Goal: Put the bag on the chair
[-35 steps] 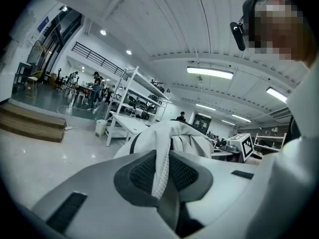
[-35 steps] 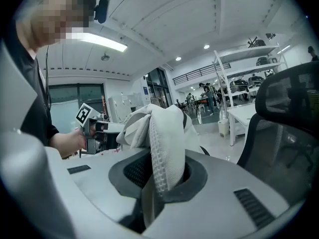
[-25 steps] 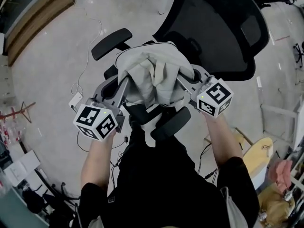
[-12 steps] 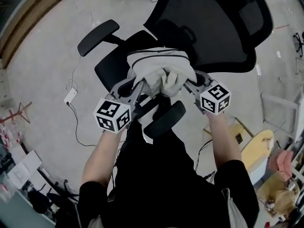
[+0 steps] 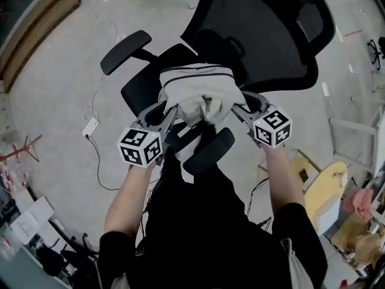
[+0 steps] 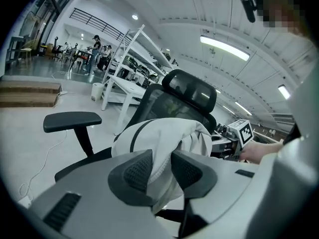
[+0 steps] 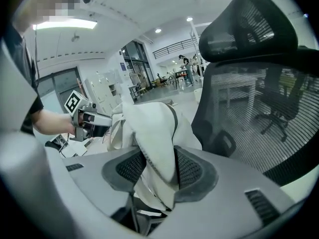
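The off-white cloth bag (image 5: 198,92) with a dark strap rests bunched on the seat of the black mesh office chair (image 5: 264,35), between its two armrests. My left gripper (image 5: 170,110) grips the bag's left side; in the left gripper view the cloth (image 6: 149,138) is pinched between the pads of the left gripper (image 6: 162,168). My right gripper (image 5: 236,108) is at the bag's right side. Its jaws are opening, and a fold of the bag (image 7: 149,123) hangs loosely in the gap of the right gripper (image 7: 159,168).
The chair's left armrest (image 5: 125,43) sticks out to the left and its right armrest (image 5: 209,151) lies close to my body. A white adapter and cable (image 5: 90,126) trail on the grey floor. Wooden steps (image 5: 36,23) are far left, with boxes and clutter (image 5: 325,194) to the right.
Both grippers carried the bag forward and down onto the seat. Over the last half second they barely moved, and the bag has settled lower.
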